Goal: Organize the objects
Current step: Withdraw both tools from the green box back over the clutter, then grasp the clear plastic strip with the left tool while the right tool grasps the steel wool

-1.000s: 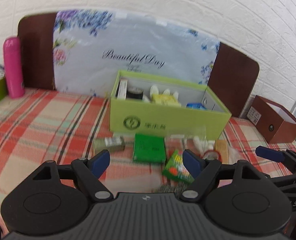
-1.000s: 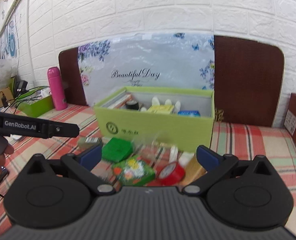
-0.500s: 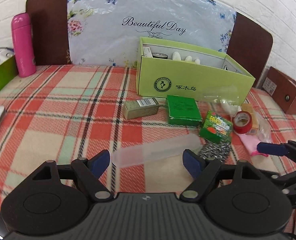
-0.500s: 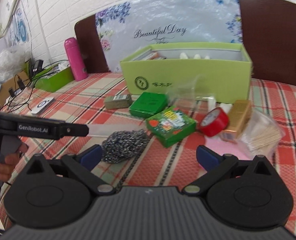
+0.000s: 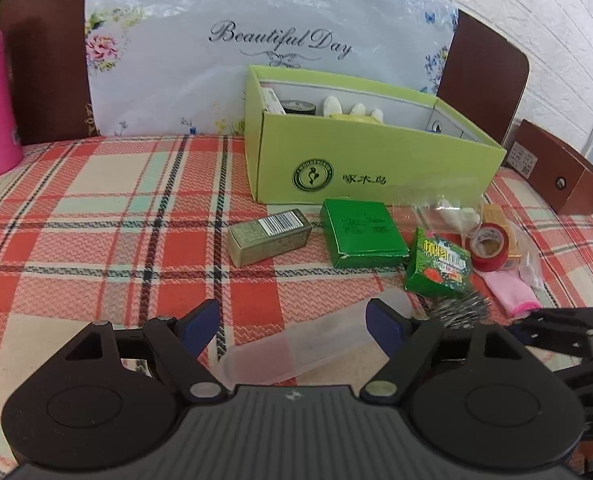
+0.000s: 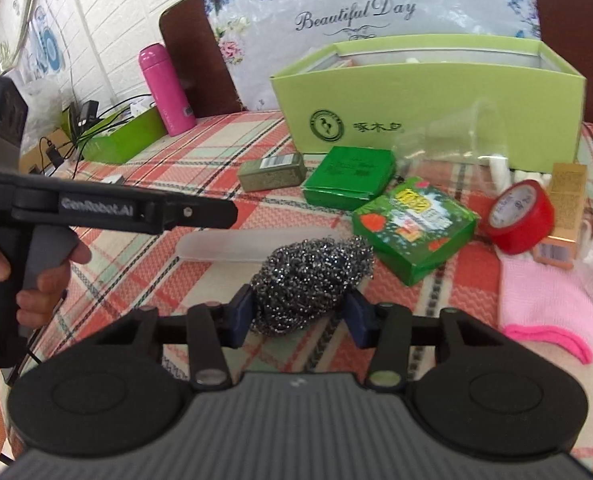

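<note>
The right hand-held gripper [image 6: 299,314] is clamped on the steel wool scourer [image 6: 310,280], which sits at lower centre of the right wrist view, resting on or just above the plaid worktop [image 6: 168,152]. The left hand-held gripper [image 5: 292,326] stands apart, empty, over the translucent plastic case [image 5: 312,346].

Hazards:
- The scourer is springy; it appears held only at its near end, so it may compress and slip out during the lift.
- Loose wire strands may snag the woven cloth or drag the strawberry-print green box [image 6: 414,226] touching its far side.
- The green storage box [image 6: 432,108] has a tall front wall; a low carry would strike it.
- The two hand-held grippers work close together; collision is possible.
</note>
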`<action>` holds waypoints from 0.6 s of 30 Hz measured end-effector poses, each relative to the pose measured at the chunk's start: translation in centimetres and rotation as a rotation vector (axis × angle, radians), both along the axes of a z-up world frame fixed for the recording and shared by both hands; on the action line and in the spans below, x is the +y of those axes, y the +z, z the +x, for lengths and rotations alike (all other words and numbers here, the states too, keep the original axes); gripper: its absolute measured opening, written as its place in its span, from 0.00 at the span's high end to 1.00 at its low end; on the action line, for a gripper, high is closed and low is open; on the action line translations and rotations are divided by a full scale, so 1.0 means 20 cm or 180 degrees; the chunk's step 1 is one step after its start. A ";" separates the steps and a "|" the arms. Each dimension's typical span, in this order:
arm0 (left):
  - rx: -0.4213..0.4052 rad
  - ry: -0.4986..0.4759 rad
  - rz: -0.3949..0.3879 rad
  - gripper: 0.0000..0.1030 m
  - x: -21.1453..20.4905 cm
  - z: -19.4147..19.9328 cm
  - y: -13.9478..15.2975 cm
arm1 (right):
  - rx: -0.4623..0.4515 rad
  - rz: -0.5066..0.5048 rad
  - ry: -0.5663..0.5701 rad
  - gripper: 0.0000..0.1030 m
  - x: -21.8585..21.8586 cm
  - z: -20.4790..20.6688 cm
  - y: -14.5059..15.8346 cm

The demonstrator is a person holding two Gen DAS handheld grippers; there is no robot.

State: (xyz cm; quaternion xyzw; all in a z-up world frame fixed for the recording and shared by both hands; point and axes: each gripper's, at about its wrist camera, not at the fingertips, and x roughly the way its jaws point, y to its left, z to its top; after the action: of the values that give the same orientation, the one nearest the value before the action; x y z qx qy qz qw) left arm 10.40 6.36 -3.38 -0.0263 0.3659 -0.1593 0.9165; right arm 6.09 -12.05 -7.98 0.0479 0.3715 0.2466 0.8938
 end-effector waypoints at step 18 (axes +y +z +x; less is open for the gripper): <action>0.0094 -0.0341 0.0197 0.20 -0.29 -0.15 -0.07 | 0.0037 0.0015 -0.0501 0.40 -0.45 -0.12 0.04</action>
State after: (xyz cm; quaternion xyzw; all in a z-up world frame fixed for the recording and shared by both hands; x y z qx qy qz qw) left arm 7.41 0.59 -4.83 0.0194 0.3850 -0.1964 0.9016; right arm 3.76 -21.05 -7.11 0.0805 0.3711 0.1762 0.9081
